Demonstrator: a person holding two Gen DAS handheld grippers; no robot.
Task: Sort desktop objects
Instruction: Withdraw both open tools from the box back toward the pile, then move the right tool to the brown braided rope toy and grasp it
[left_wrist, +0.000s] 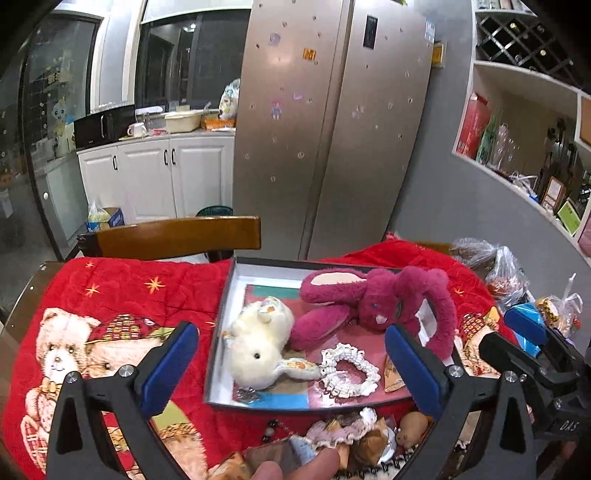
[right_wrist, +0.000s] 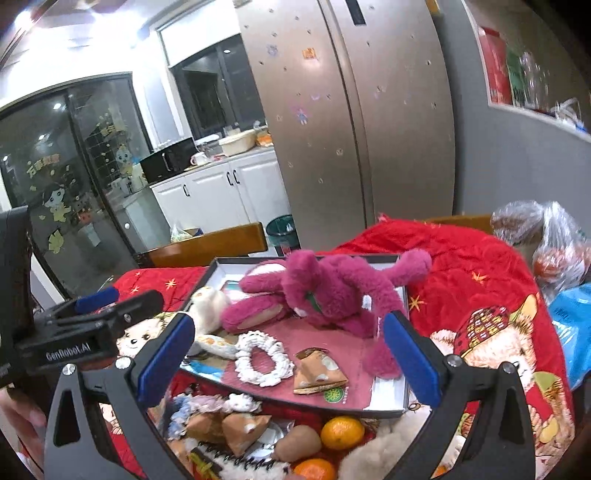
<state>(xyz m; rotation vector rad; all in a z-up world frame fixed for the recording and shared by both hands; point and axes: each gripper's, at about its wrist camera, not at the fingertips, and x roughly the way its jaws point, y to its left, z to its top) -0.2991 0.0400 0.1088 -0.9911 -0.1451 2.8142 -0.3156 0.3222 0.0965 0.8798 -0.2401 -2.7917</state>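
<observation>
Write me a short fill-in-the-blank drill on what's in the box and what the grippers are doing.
1. The pink plush rabbit lies in the ____ box.
2. The scrunchie in the box is ____ in colour.
3. The jaws of the left gripper and the right gripper are both ____.
4. The blanket under the box is mostly ____.

Missing words: open; white; open; red

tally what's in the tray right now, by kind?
Plush toys: 2, magenta plush and white plush
Scrunchies: 1, white scrunchie
Snack packets: 1, brown packet
Total: 4 in the tray
</observation>
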